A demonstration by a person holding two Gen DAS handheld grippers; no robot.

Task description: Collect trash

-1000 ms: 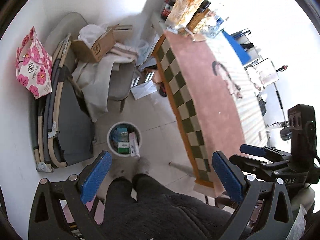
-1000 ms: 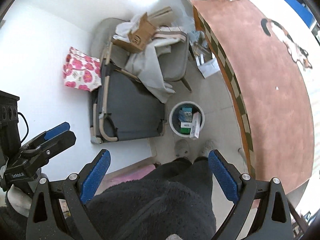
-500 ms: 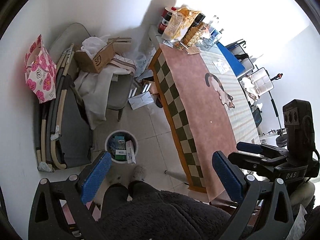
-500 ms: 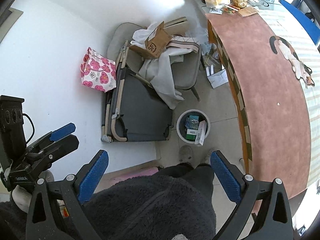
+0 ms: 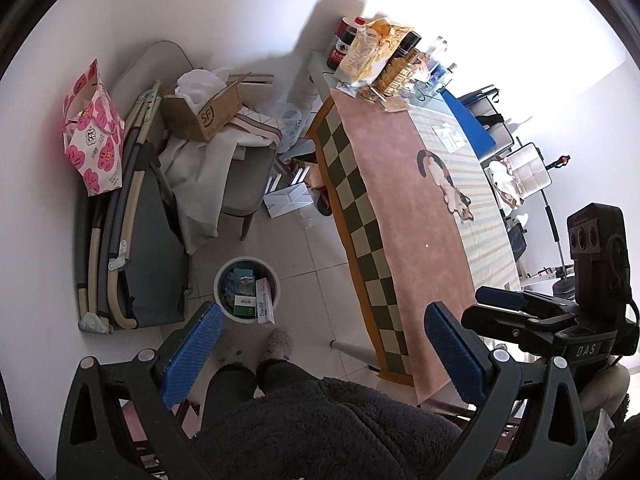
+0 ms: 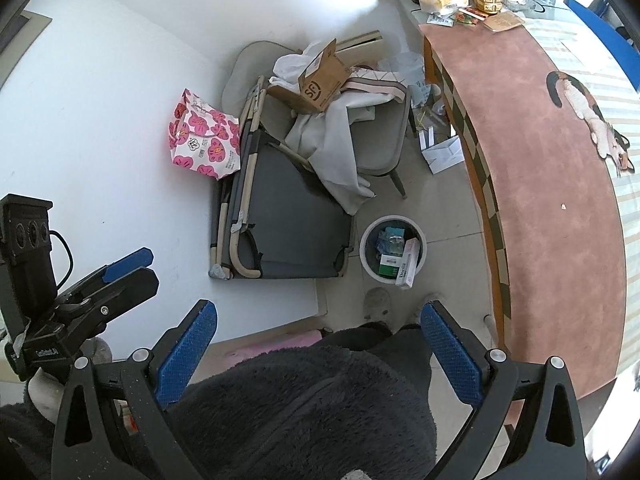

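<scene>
A round white trash bin (image 5: 224,280) stands on the tiled floor, holding small boxes and wrappers; a white box (image 5: 265,306) leans over its rim. It also shows in the right wrist view (image 6: 370,238). My left gripper (image 5: 322,354) is open and empty, held high above the bin and the person's legs. My right gripper (image 6: 316,354) is open and empty at a similar height. Each gripper shows in the other's view, the right (image 5: 512,308) and the left (image 6: 120,276).
A long table (image 5: 408,216) with a pink cat-print cloth runs along the right, with bottles and snack bags (image 5: 376,56) at its far end. A chair with cloth and a cardboard box (image 5: 204,112), a folded cot (image 6: 280,216) and a pink floral bag (image 5: 94,132) line the wall.
Both grippers have risen and pulled back, so the bin and floor look smaller and more of the table shows. Both stay open and empty.
</scene>
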